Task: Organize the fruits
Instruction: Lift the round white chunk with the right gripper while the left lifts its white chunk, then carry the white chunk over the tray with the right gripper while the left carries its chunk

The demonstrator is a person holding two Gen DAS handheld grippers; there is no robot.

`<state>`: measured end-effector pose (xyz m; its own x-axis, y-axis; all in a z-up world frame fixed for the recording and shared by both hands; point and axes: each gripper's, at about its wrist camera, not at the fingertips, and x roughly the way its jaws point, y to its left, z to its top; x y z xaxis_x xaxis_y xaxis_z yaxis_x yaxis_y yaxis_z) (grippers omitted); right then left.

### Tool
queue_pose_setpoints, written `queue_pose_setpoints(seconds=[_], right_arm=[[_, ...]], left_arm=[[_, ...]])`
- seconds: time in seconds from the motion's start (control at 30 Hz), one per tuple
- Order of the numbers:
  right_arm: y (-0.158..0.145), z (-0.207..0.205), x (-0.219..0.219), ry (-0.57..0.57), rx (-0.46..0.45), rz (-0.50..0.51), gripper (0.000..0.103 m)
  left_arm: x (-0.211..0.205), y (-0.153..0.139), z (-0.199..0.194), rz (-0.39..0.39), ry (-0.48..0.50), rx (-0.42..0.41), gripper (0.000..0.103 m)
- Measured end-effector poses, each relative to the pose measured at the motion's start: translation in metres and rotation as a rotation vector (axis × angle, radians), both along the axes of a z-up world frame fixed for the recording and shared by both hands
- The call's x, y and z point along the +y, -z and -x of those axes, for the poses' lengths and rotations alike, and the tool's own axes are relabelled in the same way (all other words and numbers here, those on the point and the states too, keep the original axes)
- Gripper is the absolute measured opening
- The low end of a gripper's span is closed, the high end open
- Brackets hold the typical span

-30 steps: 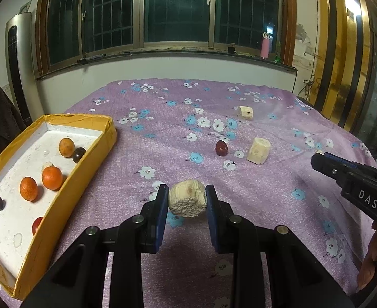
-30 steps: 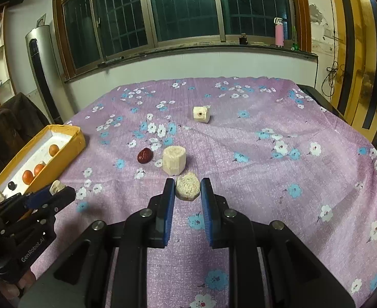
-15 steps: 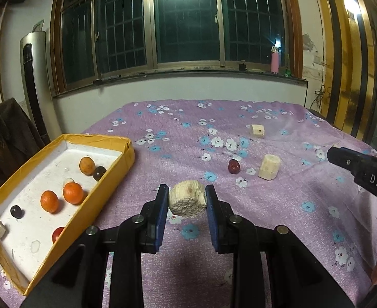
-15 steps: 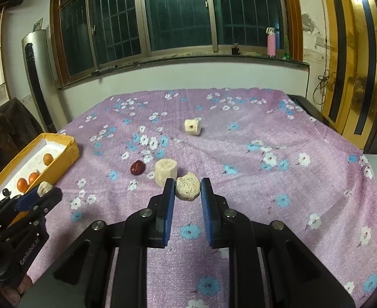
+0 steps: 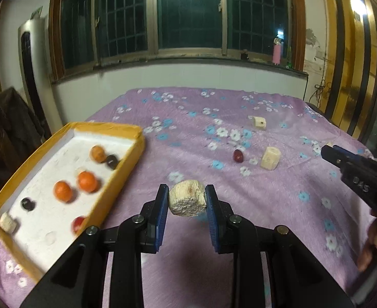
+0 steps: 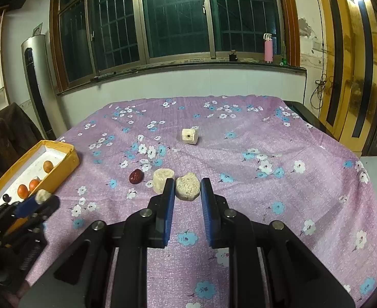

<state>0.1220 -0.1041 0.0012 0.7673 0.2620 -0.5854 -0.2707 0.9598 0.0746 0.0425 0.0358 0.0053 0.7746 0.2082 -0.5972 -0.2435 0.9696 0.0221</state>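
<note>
My left gripper (image 5: 187,192) is shut on a beige fruit chunk (image 5: 187,202), held above the purple flowered cloth just right of the yellow box (image 5: 106,126). The box holds oranges (image 5: 87,181), dark round fruits, a red one and a beige chunk (image 5: 8,222). My right gripper (image 6: 187,188) is shut on another beige chunk (image 6: 187,185). Beside it on the cloth lie a beige chunk (image 6: 160,178), a red date (image 6: 136,176) and, farther back, a chunk with a hole (image 6: 189,136). In the right wrist view the left gripper (image 6: 40,200) shows at lower left by the box (image 6: 60,145).
The cloth-covered table (image 6: 278,205) ends at a white wall under dark windows. A pink bottle (image 6: 268,47) stands on the sill. A brown garment on a chair (image 6: 6,133) and a tall grey unit stand left of the table. A hand (image 5: 375,243) holds the right gripper.
My left gripper has risen with its chunk, and the box now sits more fully in its view. The right gripper keeps its chunk and has barely shifted.
</note>
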Motion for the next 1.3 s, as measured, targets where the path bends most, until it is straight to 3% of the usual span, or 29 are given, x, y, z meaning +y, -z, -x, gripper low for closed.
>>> queue_pose_setpoints(seconds=[0.33, 0.7, 1.0, 1.3], right_arm=[[0.008, 0.004, 0.028, -0.031, 0.053, 0.07, 0.022], [-0.02, 0.047, 0.117, -0.223, 0.071, 0.064, 0.022], [-0.019, 0.054, 0.197, -0.372, 0.091, 0.056, 0.022], [-0.008, 0.028, 0.273, -0.467, 0.13, 0.047, 0.022]], left_arm=[[0.081, -0.014, 0.045, 0.04, -0.082, 0.026, 0.028], [0.143, -0.008, 0.069, 0.091, -0.185, 0.033, 0.028], [0.182, 0.003, 0.065, 0.107, -0.25, 0.078, 0.028], [0.195, 0.016, 0.053, 0.132, -0.254, 0.126, 0.028]])
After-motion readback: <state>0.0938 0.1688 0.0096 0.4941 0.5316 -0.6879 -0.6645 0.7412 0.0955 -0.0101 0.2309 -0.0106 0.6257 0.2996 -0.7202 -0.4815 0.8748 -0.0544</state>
